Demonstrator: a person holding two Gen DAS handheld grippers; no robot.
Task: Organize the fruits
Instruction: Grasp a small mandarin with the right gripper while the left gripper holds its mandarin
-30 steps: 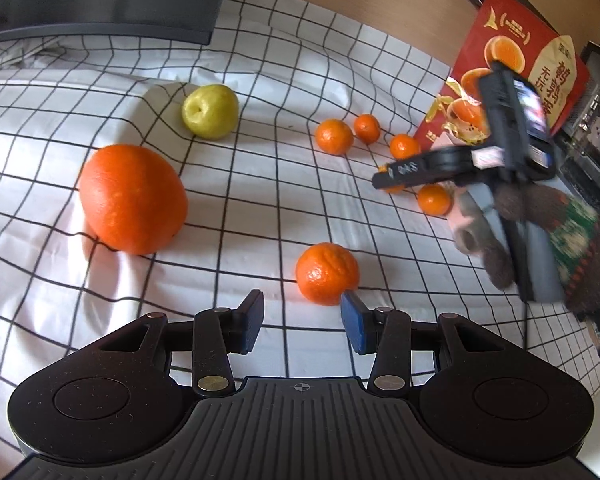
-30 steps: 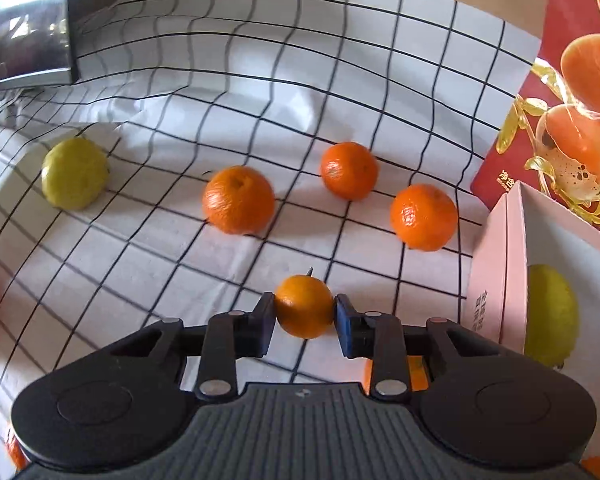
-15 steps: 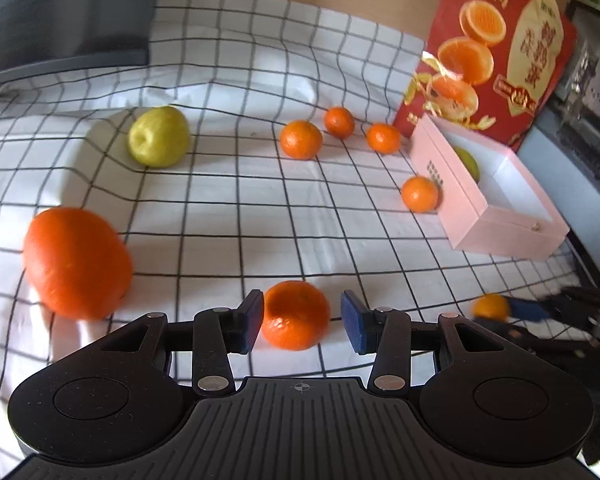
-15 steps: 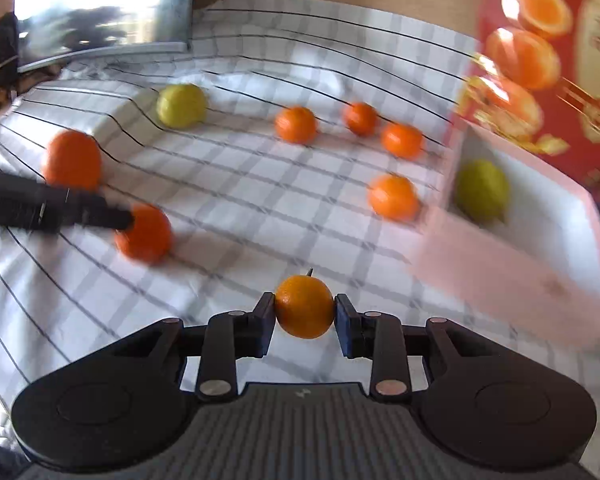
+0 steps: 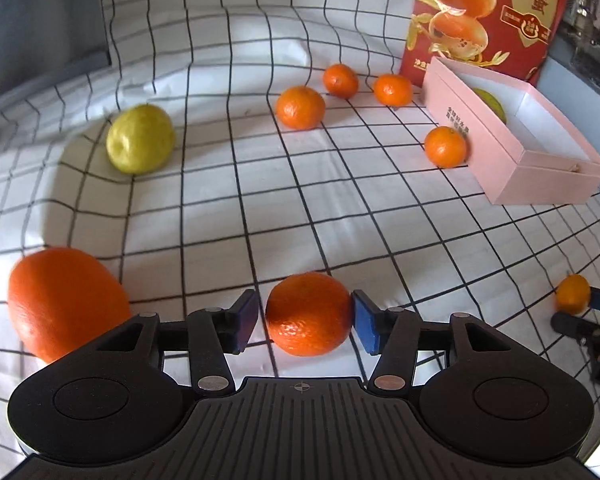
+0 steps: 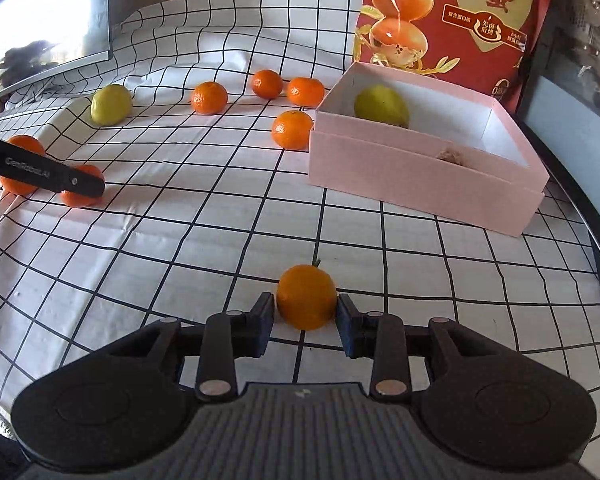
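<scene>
My left gripper (image 5: 305, 322) stands open around a mandarin (image 5: 308, 314) lying on the checked cloth; the right pad touches it, the left pad stands a little off. A big orange (image 5: 66, 302) lies at its left. My right gripper (image 6: 304, 322) holds a small orange (image 6: 306, 300) with a stem between its pads, low over the cloth. The pink box (image 6: 424, 168) with a yellow-green fruit (image 6: 380, 106) inside stands ahead right of it.
A yellow-green fruit (image 5: 140, 138) lies on the cloth at far left. Several mandarins (image 5: 300, 106) lie near the pink box (image 5: 512, 140). A red printed bag (image 6: 452, 20) stands behind the box. A dark monitor (image 6: 40, 28) is at the far left.
My left gripper has moved forward so the mandarin sits between its pads. My right gripper has carried the small orange back from the box to the near right of the cloth.
</scene>
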